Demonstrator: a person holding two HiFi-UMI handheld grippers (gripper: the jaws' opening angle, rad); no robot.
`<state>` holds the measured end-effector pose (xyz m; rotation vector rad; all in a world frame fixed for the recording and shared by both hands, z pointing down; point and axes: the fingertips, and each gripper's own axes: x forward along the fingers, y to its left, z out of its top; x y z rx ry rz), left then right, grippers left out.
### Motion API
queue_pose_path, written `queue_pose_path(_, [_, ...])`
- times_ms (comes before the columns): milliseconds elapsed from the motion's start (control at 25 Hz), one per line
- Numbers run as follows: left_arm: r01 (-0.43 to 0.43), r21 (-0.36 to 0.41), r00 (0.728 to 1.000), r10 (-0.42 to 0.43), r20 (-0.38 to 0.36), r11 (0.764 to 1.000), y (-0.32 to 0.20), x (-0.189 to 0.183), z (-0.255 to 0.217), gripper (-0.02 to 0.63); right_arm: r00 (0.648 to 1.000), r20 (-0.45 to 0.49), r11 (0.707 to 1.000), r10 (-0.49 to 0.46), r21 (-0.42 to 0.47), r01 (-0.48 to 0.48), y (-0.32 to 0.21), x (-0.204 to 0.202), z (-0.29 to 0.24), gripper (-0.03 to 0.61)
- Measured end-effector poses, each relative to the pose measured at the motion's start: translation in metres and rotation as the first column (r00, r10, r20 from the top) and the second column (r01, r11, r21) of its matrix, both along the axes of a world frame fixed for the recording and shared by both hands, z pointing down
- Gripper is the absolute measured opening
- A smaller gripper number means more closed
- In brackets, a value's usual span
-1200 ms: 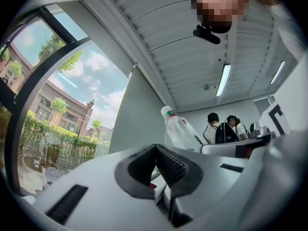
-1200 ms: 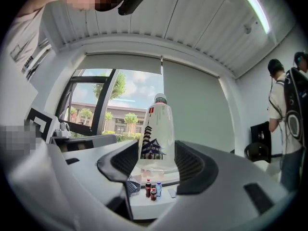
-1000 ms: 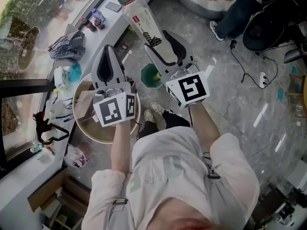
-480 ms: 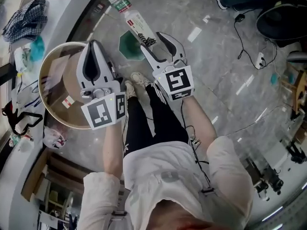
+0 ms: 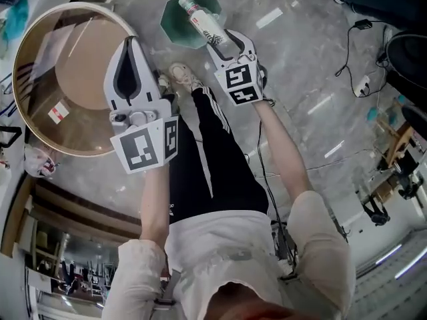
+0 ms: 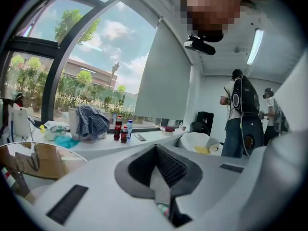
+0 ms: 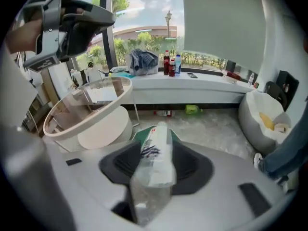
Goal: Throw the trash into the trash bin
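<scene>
A clear plastic bottle (image 5: pixel 202 22) with a white label is between the pads of my right gripper (image 5: pixel 223 42), whose jaws are closing on it. In the head view it points neck-first over the small green trash bin (image 5: pixel 177 25) on the floor. In the right gripper view the bottle (image 7: pixel 155 162) sticks out past the jaws of the right gripper (image 7: pixel 156 150) and hides most of the green bin (image 7: pixel 137 134). My left gripper (image 5: pixel 131 42) is shut and holds nothing, beside the round glass table (image 5: pixel 30 122). Its tips meet in the left gripper view (image 6: pixel 155 148).
The person's legs and shoes (image 5: pixel 183 79) stand between the grippers. Cables (image 5: pixel 353 45) lie on the marble floor at right. A window counter with bottles (image 7: pixel 171 64) and a white beanbag (image 7: pixel 262 114) are beyond the bin. Other people (image 6: pixel 238 114) stand further off.
Both grippers have sunk toward the floor. The right one has tipped downward and carried the bottle over the green bin. The left one has come down beside the glass table.
</scene>
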<state>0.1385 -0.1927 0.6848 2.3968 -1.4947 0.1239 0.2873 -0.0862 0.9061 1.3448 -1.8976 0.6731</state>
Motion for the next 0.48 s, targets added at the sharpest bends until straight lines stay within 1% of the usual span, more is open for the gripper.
queue_pose_path(40, [0.015,-0.016,1.000,-0.015,0.000,1.000,0.003,-0.007,0.009,0.011,1.000,-0.021,1.000,-0.012,-0.011,0.012,0.001,-0.004,0.011,0.037])
queue_pose_path(80, [0.029,-0.030,1.000,-0.029,-0.001,0.999,0.006,-0.015,0.016,0.011,0.999,-0.039,0.999,-0.033,-0.021,0.032,0.002,-0.010,0.020,0.011])
queue_pose_path(200, [0.053,-0.052,0.999,-0.054,-0.003,0.997,0.006,-0.035,0.027,0.011,0.993,-0.063,0.995,-0.096,-0.045,0.093,-0.002,-0.030,0.033,0.011])
queue_pose_path(320, [0.072,-0.053,0.997,-0.072,-0.009,0.996,0.004,-0.036,0.025,0.011,0.994,-0.056,0.994,-0.096,-0.059,0.093,-0.002,-0.027,0.031,0.011])
queue_pose_path(480, [0.085,-0.034,0.996,-0.085,-0.011,0.996,-0.007,-0.038,0.007,0.011,0.995,-0.047,0.994,-0.091,-0.060,0.088,-0.006,-0.025,0.015,0.012])
